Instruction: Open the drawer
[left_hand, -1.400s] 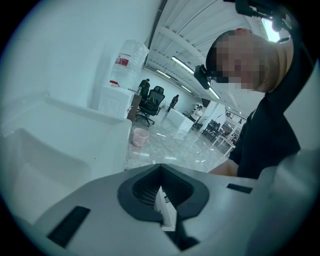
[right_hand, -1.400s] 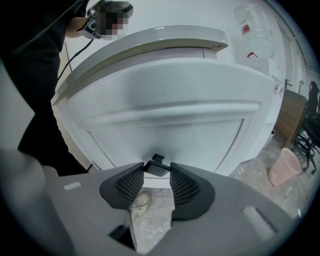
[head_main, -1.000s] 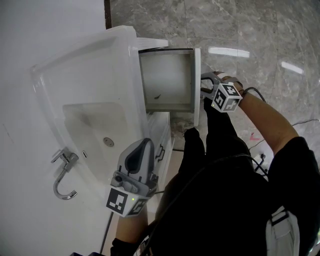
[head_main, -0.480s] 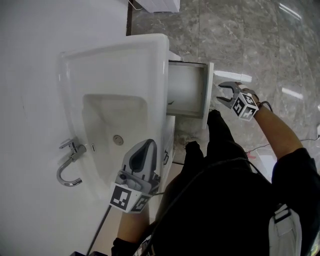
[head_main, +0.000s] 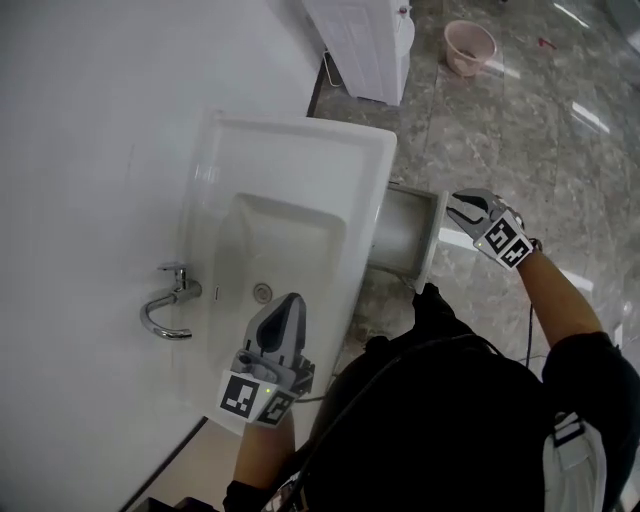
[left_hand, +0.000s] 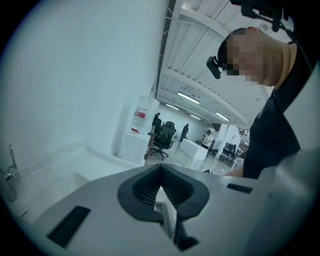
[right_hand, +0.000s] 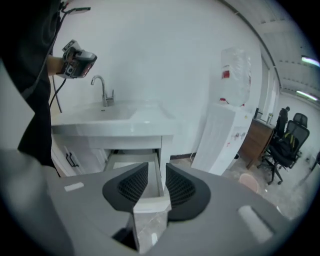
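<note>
The white drawer stands pulled out from under the sink basin, and its front panel faces the floor side. In the right gripper view the drawer shows its pale inside. My right gripper hovers just right of the panel's top without touching it. Its jaws are open and have just been closing, with nothing between them. My left gripper hangs over the basin's near rim, its jaws shut and empty.
A chrome faucet rises at the basin's wall side. Cabinet doors with black handles sit below the basin. A white water dispenser and a pink bowl stand on the marble floor beyond.
Both grippers have risen. The right gripper has come away from the drawer front, where it was a second ago. The drawer stays open.
</note>
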